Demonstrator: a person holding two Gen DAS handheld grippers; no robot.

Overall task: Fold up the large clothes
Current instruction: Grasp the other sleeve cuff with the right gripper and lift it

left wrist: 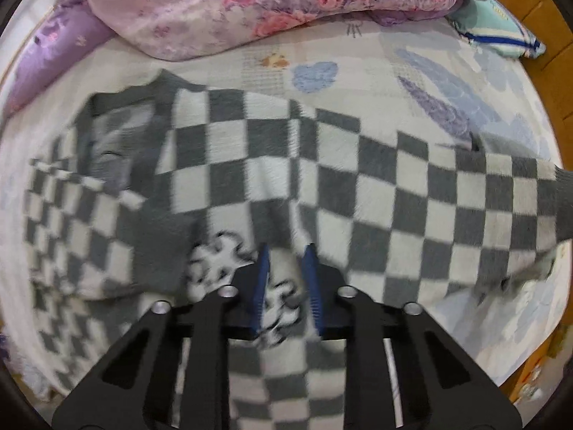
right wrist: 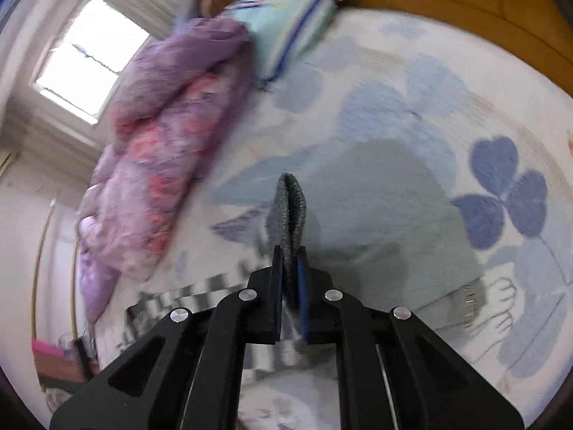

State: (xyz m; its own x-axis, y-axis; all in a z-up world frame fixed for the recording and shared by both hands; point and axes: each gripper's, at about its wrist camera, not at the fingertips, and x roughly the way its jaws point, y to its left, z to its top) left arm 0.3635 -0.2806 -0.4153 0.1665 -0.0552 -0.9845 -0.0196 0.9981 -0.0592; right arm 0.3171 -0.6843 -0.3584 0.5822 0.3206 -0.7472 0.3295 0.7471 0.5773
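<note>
Both grippers pinch the checked sweater on the bed

The left hand-held gripper (left wrist: 286,261) points straight down onto the checked sweater (left wrist: 322,179). Its blue pads have fabric bunched between them and stand close together, so I judge it is grasping the cloth near the hem. The right hand-held gripper (right wrist: 289,254) is clenched on a grey ribbed edge (right wrist: 288,211) of the same sweater, which stands up as a small loop between the jaws.

The sweater lies spread flat across the bed sheet (left wrist: 412,82), with a purple floral quilt (left wrist: 250,3) and a striped pillow (left wrist: 501,32) further back.

The knit looks thick, soft and fluffy, probably rather heavy, and it will sag and stretch. It is better to take it by the firm ribbed edges, well apart.
</note>
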